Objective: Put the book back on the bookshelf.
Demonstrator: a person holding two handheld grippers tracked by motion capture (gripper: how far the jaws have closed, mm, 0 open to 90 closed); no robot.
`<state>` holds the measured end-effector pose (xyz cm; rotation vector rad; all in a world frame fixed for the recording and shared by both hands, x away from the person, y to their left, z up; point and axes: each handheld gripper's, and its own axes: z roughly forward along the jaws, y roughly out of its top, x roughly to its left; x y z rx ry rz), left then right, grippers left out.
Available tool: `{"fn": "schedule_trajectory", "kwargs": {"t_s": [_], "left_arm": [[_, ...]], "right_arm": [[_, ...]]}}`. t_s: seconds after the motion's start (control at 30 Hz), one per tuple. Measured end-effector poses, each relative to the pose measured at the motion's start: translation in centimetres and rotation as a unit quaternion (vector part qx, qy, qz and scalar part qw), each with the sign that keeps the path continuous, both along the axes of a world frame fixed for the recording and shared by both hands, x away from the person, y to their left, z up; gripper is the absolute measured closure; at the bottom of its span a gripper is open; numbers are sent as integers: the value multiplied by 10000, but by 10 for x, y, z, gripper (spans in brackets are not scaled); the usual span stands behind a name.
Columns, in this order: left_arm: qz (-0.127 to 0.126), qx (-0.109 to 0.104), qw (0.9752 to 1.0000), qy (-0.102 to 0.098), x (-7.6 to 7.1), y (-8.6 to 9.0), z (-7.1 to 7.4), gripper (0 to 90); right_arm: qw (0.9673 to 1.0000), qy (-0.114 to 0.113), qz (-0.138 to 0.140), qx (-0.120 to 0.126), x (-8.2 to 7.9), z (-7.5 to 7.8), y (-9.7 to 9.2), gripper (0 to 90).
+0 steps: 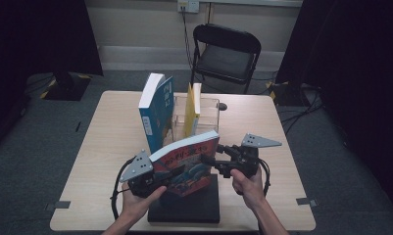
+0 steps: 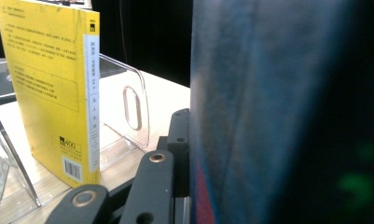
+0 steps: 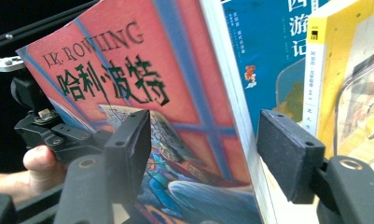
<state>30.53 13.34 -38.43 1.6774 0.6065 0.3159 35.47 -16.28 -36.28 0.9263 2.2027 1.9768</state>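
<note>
Between our left fingers point(image 1: 170, 177) the red book point(image 1: 189, 164) is clamped at its lower left corner, held tilted above the black box point(image 1: 184, 205) at the near table point(image 1: 110, 147) edge. In the left gripper view the cover sits pressed against the one finger point(image 2: 177, 154) that shows.

Our right fingers point(image 1: 211, 161) stand part-way apart astride the book's right edge; in the right gripper view one finger point(image 3: 126, 149) lies over the cover, the other finger point(image 3: 289, 154) beyond the page block with a gap, so no grip there yet.

Outward: clear rack point(image 1: 208, 115) mid-table, already holding a yellow book point(image 1: 191, 115) upright in a slot. A blue book point(image 1: 155, 112) stands on end at the rack's left side; whether it sits inside a slot we cannot tell.

Judgement: we read the job as shelving books upright in the rack. Two look placed, or nearly so. The red one is lifted but not yet carried over. Left to do: secure the right-hand grip, square the book upright, lower it into a free slot. Which slot is free we cannot tell.
</note>
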Motion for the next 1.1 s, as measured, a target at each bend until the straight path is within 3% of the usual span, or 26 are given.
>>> {"fn": "schedule_trajectory", "kwargs": {"t_s": [0.07, 0.2, 0.37, 0.4, 0.47, 0.63, 0.83, 1.03, 1.1], "left_arm": [[96, 61, 9999, -21, -1, 1, 2, 747], [304, -35, 9993, 230, 3, 11, 4, 747], [605, 16, 9979, 218, 5, 24, 7, 748], [778, 4, 9967, 211, 5, 30, 10, 748], [877, 14, 9959, 207, 6, 33, 13, 748], [1116, 75, 9935, 225, 11, 35, 22, 748], [1463, 29, 9886, 346, 21, 36, 21, 748], [1687, 27, 9853, 283, 33, 34, 25, 748], [1790, 32, 9835, 248, 36, 33, 28, 748]], "right_arm": [[10000, 40, -45, -6, 1, -2, -1, 306], [9993, 170, -224, -257, 0, -13, -8, 276], [9972, 379, -431, -476, -4, -28, -26, 269], [9953, 498, -550, -619, -8, -36, -37, 261], [9928, 555, -712, -789, -11, -44, -48, 254], [9822, 876, -1129, -1222, -17, -71, -74, 224], [9721, 1055, -1324, -1621, -22, -92, -92, 222], [9623, 1272, -1378, -1968, -17, -110, -96, 213], [9599, 1252, -1363, -2108, -14, -113, -94, 203]]}}
